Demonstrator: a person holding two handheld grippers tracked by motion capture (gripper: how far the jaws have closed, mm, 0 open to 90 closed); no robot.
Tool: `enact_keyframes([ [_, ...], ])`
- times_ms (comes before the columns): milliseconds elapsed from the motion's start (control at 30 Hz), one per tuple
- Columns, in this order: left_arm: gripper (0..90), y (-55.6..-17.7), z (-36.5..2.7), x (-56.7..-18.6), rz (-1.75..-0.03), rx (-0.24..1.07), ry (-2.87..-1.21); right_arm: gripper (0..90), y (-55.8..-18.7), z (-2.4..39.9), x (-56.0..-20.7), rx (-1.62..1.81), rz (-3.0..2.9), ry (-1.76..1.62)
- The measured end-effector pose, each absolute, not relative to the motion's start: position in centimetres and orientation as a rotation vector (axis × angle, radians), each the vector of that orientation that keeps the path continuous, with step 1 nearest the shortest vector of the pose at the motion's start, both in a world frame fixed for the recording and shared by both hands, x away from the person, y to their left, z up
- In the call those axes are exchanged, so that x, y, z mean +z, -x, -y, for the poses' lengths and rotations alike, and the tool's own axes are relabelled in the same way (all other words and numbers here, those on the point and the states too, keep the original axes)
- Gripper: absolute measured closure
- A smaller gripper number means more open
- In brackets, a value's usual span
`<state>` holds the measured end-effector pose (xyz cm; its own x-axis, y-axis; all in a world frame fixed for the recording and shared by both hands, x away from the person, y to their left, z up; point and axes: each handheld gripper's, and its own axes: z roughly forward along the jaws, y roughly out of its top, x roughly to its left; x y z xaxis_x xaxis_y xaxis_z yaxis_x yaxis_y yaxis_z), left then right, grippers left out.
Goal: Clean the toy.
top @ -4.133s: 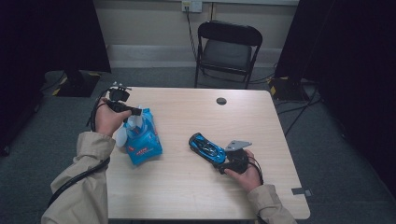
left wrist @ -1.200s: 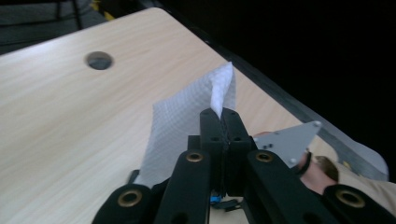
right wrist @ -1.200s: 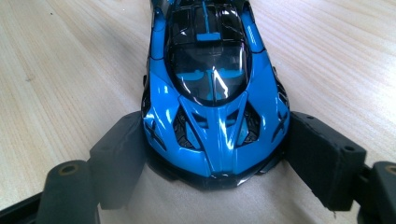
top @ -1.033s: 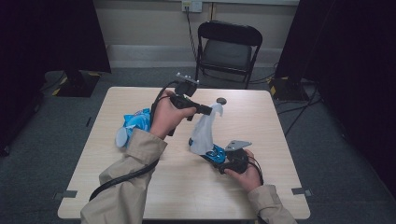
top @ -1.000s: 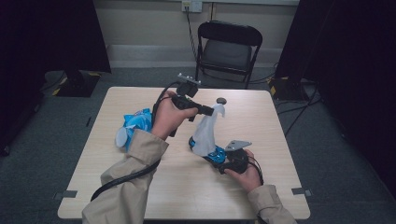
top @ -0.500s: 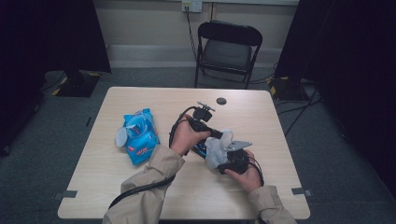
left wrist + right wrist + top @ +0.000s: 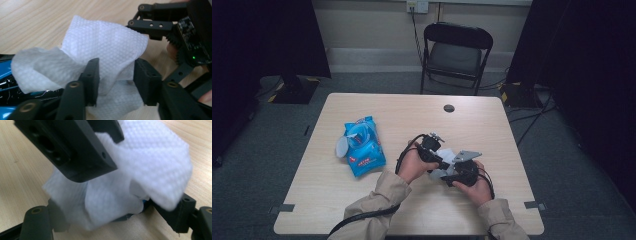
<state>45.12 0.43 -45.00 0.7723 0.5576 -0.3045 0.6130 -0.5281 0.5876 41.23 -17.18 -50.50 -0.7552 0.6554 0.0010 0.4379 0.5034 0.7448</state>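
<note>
The left gripper has just been opening; its jaws are parted, with the white wipe loose between them. The wipe is draped over the blue toy car pinched by the right gripper. A wipe pack lies at nine o'clock on the table.

text: none legible | blue plastic wipes pack on desk: red label strip with white print, too small to read | elsewhere: no readable marks
</note>
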Motion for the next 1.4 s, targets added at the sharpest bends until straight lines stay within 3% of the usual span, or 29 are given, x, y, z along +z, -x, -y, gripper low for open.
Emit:
enact_keyframes([
  [67, 43.5, -44.9, -0.2, -44.8, -0.838, -0.056, -2.264, 22.7, -41.2, 17.2, -50.5, 1.103, -2.468, -0.924],
  [167, 41.0, -44.9, -0.3, -44.6, -0.840, -0.037, -2.264, 22.7, -41.2, 17.2, -50.5, 1.103, -2.468, -0.923],
  [333, 29.2, -45.1, -1.0, -44.5, -0.898, 0.043, -2.232, 22.7, -41.2, 17.2, -50.5, 1.103, -2.468, -0.925],
  [500, 31.0, -45.3, -1.2, -45.0, -0.898, 0.068, -2.232, 22.6, -41.2, 17.2, -50.5, 1.103, -2.469, -0.926],
  [633, 42.4, -45.1, -1.1, -44.9, -0.845, 0.159, -2.297, 22.6, -41.2, 17.2, -50.5, 1.103, -2.468, -0.925],
  [700, 53.1, -45.1, -1.1, -44.9, -0.829, 0.187, -2.312, 22.6, -41.2, 17.2, -50.5, 1.103, -2.469, -0.924],
  [733, 53.1, -45.2, -1.2, -44.9, -0.825, 0.196, -2.314, 22.6, -41.2, 17.2, -50.5, 1.103, -2.469, -0.924],
  [767, 60.3, -45.2, -1.3, -44.9, -0.834, 0.198, -2.311, 22.7, -41.2, 17.2, -50.5, 1.103, -2.469, -0.925],
  [800, 60.3, -45.3, -1.5, -44.9, -0.833, 0.207, -2.314, 22.6, -41.2, 17.2, -50.5, 1.103, -2.469, -0.923],
  [867, 71.1, -45.4, -1.7, -44.9, -0.852, 0.216, -2.307, 22.6, -41.2, 17.2, -50.5, 1.103, -2.469, -0.925],
  [900, 81.2, -45.6, -1.9, -44.8, -0.860, 0.212, -2.307, 22.7, -41.2, 17.2, -50.5, 1.101, -2.470, -0.922],
  [933, 81.2, -45.6, -2.0, -44.7, -0.886, 0.194, -2.305, 22.7, -41.2, 17.2, -50.5, 1.101, -2.470, -0.922],
  [967, 86.8, -45.7, -2.1, -44.7, -0.907, 0.149, -2.289, 22.7, -41.2, 17.2, -50.5, 1.101, -2.470, -0.923],
  [1300, 89.5, -44.1, -0.7, -44.0, -0.810, -0.104, -2.228, 22.6, -41.2, 17.2, -50.5, 1.102, -2.469, -0.926],
  [1400, 89.5, -43.9, 0.2, -44.3, -0.777, -0.074, -2.271, 22.6, -41.2, 17.2, -50.5, 1.102, -2.468, -0.924],
])
